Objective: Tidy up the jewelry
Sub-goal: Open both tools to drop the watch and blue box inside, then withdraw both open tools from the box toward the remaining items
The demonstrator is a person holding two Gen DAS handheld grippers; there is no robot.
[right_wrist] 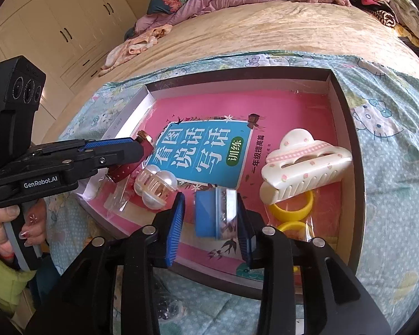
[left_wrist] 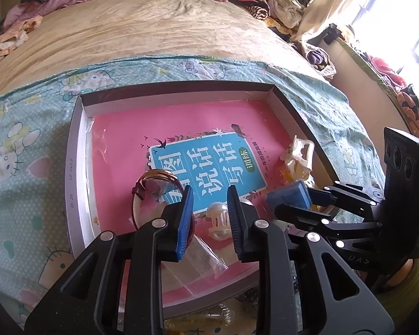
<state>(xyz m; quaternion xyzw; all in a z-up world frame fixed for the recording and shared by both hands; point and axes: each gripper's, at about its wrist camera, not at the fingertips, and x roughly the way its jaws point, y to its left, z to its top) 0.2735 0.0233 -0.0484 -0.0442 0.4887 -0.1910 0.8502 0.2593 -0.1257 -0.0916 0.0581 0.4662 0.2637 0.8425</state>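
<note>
Tools both stand slightly parted: the right tool (right_wrist: 211,217) straddles a blue ring box (right_wrist: 209,215), one pad touching it; the left tool (left_wrist: 209,212) sits beside a red bangle (left_wrist: 142,192). Judged step: releasing pieces into the tray (right_wrist: 352,150) on the bed; next, withdraw cleanly. Counted: two hair claws, two yellow rings.

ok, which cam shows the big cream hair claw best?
Right wrist: the cream hair claw lies whole and unobstructed in the tray. Left wrist catches only a small, foreshortened glimpse near the tray's right wall.
</note>
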